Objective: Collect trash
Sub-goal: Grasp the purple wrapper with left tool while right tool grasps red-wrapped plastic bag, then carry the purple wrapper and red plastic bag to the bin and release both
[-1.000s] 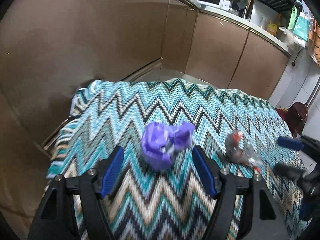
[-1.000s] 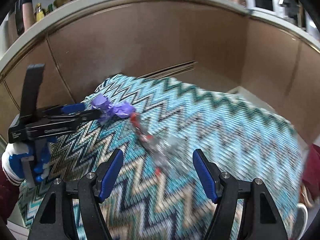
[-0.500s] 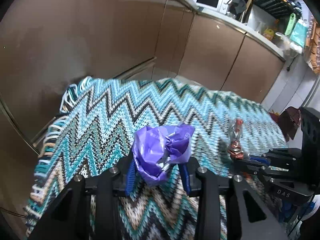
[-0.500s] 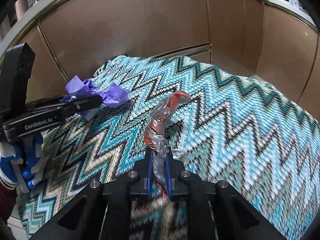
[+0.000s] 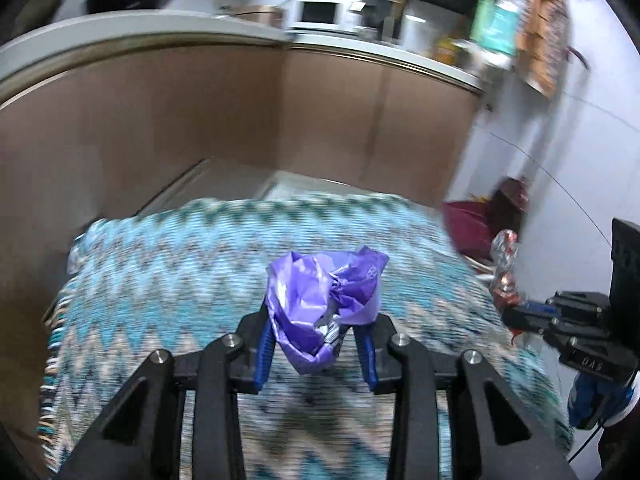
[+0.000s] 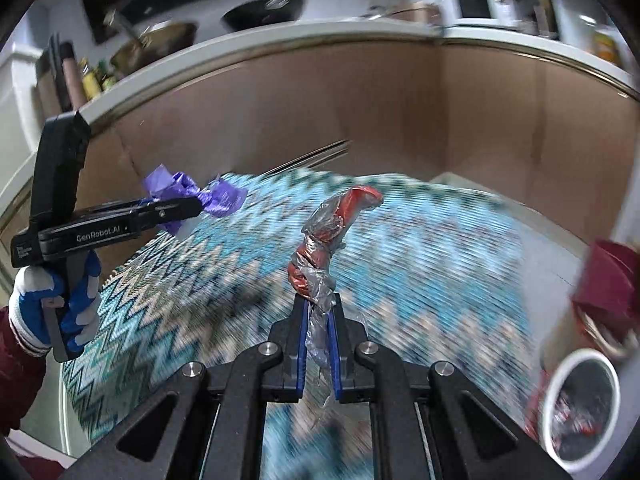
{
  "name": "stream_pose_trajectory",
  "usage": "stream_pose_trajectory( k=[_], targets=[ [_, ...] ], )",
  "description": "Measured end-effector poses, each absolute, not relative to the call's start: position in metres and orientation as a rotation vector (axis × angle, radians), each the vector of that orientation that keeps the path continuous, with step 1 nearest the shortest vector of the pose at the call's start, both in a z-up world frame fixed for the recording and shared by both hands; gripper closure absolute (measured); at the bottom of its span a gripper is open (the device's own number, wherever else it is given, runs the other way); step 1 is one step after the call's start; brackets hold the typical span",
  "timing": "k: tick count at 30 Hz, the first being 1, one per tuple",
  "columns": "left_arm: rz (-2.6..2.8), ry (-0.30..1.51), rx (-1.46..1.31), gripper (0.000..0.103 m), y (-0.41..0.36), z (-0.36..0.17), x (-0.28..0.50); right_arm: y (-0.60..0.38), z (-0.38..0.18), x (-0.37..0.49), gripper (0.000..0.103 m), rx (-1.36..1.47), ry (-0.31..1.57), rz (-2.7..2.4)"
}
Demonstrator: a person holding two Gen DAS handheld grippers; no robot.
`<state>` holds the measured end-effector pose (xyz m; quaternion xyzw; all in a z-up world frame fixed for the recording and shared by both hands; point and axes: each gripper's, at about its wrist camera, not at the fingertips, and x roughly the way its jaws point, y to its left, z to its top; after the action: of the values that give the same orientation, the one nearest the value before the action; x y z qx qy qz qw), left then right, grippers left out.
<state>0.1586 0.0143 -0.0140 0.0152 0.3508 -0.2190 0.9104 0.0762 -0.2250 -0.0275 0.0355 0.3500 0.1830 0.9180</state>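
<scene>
A crumpled purple wrapper (image 5: pixel 324 304) is pinched between the blue pads of my left gripper (image 5: pixel 316 332), lifted above the zigzag-cloth table (image 5: pixel 168 280). In the right wrist view the same purple wrapper (image 6: pixel 224 200) sticks out of the left gripper (image 6: pixel 180 208) at the left. My right gripper (image 6: pixel 318 304) is shut on a twisted red and clear plastic wrapper (image 6: pixel 332 232), which stands up from the jaws. That red wrapper (image 5: pixel 504 268) and the right gripper (image 5: pixel 516 314) also show at the right edge of the left wrist view.
A white-rimmed round bin (image 6: pixel 560 364) with trash inside sits low at the right, beside a dark red object (image 6: pixel 608 280). Brown cabinet fronts (image 5: pixel 200 120) wrap behind the table. A gloved hand (image 6: pixel 52 308) grips the left tool.
Both grippers closed on their wrappers, lifted them off the cloth and swung to the right. The bin has come into the right wrist view.
</scene>
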Motion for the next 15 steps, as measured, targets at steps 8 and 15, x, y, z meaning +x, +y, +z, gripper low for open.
stream_pose_trajectory(
  k=[8,15],
  targets=[
    [-0.585,0.670,0.197,0.070,-0.118,-0.001,0.100,-0.324,-0.024,-0.004,0.094,0.137,0.703,0.135],
    [-0.652,0.654,0.309,0.071,-0.189,-0.007,0.067,-0.369,-0.032,-0.046,0.094,0.197,0.694,0.026]
  ],
)
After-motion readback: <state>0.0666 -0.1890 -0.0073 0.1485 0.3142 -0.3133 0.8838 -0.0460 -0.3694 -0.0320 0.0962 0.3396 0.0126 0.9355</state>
